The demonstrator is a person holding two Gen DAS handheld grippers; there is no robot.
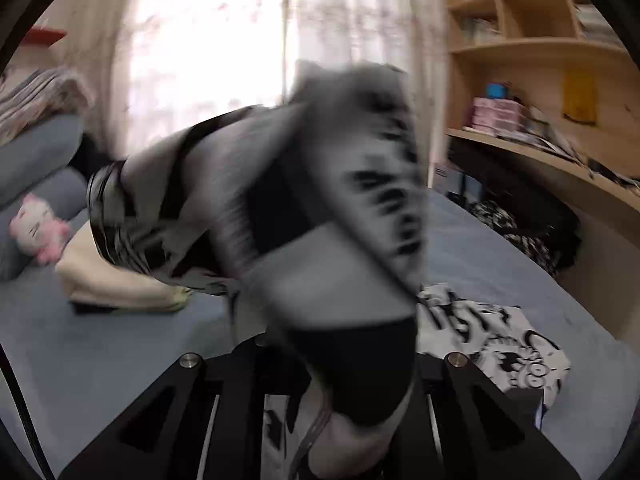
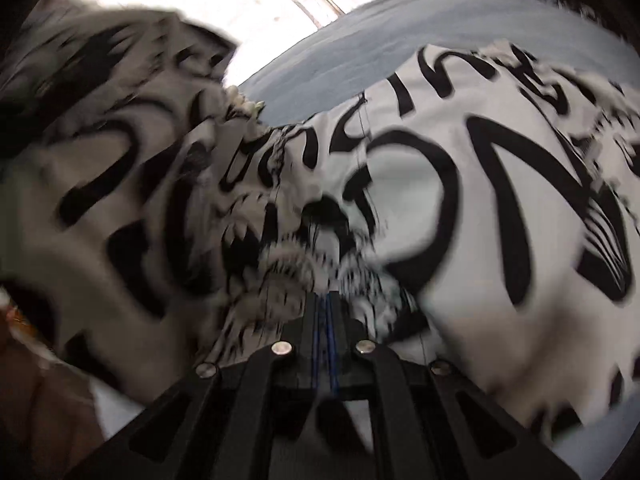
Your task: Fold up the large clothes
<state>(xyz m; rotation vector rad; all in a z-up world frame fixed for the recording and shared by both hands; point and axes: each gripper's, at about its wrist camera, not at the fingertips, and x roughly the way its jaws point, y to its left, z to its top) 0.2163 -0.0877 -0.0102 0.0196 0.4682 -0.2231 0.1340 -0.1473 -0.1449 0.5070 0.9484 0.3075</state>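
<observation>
In my left wrist view, my left gripper (image 1: 344, 392) is nearly closed, pinching a fold of the black-and-white printed garment (image 1: 280, 200), which hangs lifted and blurred over the blue bed (image 1: 100, 336). It looks light, limp and floppy; hems or seams seem the best hold. Curtain (image 1: 208, 48) and bookshelf (image 1: 536, 20) stand behind.

In my right wrist view, my right gripper (image 2: 326, 312) is clamped tight on bunched cloth, the rest spread on the bed.
</observation>
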